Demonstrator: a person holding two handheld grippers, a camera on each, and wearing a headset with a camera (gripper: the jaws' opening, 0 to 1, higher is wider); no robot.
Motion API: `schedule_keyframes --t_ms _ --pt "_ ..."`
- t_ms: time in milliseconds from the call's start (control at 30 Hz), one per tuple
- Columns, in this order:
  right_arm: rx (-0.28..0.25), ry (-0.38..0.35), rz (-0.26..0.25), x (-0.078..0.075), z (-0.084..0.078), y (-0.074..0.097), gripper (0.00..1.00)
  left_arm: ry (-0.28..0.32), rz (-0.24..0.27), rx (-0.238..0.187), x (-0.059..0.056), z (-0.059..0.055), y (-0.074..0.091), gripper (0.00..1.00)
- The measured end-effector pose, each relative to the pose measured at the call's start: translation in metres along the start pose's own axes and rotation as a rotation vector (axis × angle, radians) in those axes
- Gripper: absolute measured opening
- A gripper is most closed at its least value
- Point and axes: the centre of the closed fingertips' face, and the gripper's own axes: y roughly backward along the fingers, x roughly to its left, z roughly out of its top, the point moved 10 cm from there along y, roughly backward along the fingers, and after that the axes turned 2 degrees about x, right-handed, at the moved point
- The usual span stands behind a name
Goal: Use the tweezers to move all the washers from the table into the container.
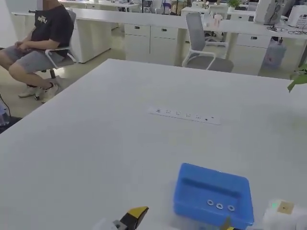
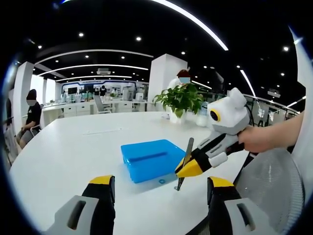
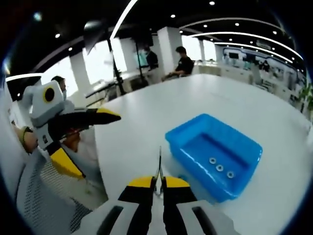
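Head view: noted left gripper (image 1: 136, 214) tip at bottom edge, blue container (image 1: 213, 194) on tabletop (image 1: 96, 153) with three washers (image 1: 219, 206) inside.

Left gripper view: read own jaws as wide, empty, parked clear; saw right gripper (image 2: 188, 169) clamped on tweezers (image 2: 187, 149), tips down beside loose washer (image 2: 162, 181) at container's front, presumably for pickup.

Right gripper view: confirmed jaws pinched on tweezers, aimed at container.

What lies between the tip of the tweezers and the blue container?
In the left gripper view, one small washer lies on the table there, beside the container.

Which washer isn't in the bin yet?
The lone washer on the table beside the blue container, near the tweezers' tip; the other three lie in a row inside.
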Motion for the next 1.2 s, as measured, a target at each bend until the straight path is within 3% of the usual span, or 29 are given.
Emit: schedule_keyframes --t_ms 167,467,733,1000,1200 --pt "-0.039 -0.067 0.004 -0.006 0.008 0.008 0.03 0.0 -0.003 0.001 0.0 -0.001 0.0 0.78" --pt "-0.098 -0.088 0.008 -0.018 0.036 0.013 0.04 0.002 -0.004 -0.001 0.001 -0.002 0.0 0.78" --pt "-0.15 -0.149 0.008 -0.036 0.054 0.013 0.03 0.004 -0.004 -0.002 0.001 -0.002 0.0 0.78" --pt "-0.171 -0.193 0.002 -0.055 0.06 0.001 0.03 0.009 -0.012 0.003 0.0 -0.001 -0.001 0.78" --pt "-0.126 -0.243 -0.022 -0.072 0.056 -0.016 0.03 0.011 -0.01 0.004 0.001 -0.002 -0.001 0.78"
